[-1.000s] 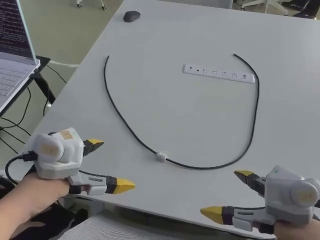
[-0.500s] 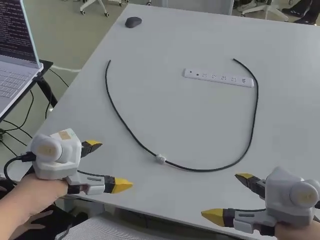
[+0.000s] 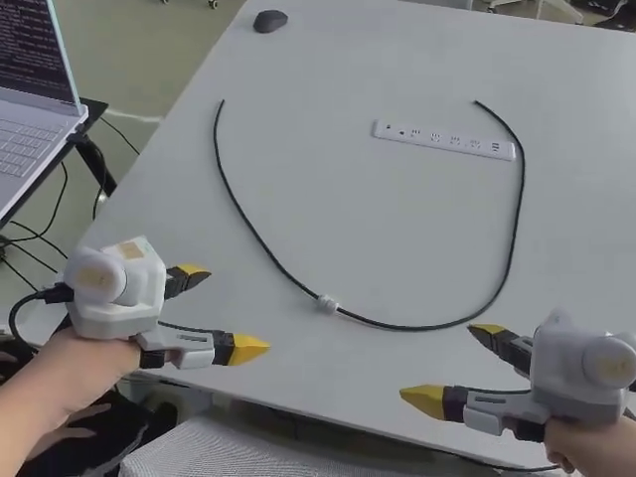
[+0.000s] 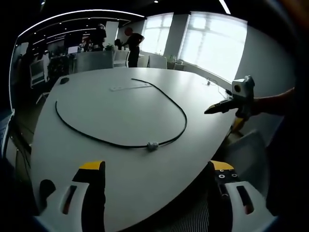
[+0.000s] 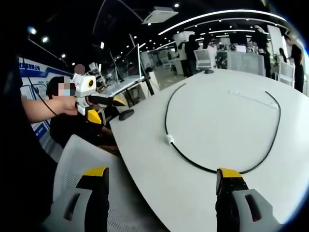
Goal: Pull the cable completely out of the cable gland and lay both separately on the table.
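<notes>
A long black cable [image 3: 248, 232] lies in a wide U on the white table [image 3: 397, 219], threaded through a small white cable gland [image 3: 326, 304] at the bottom of the curve. The same gland [image 4: 152, 145] and cable [image 4: 96, 139] lie ahead of the jaws in the left gripper view, and the gland [image 5: 169, 139] sits on the cable [image 5: 193, 159] in the right gripper view. My left gripper [image 3: 227, 310] hovers open at the table's near left edge. Near the front right edge my right gripper [image 3: 455, 366] stands open. Both hold nothing and are apart from the cable.
A white power strip [image 3: 443, 140] lies inside the cable's loop toward the far side. A dark mouse [image 3: 269, 20] rests at the table's far end. An open laptop [image 3: 25, 109] stands on a side stand at left. People and chairs are in the room behind.
The head camera has shifted a little, so the table appears slightly higher and to the right. Both grippers stay open near the front edge; the cable and gland have not moved.
</notes>
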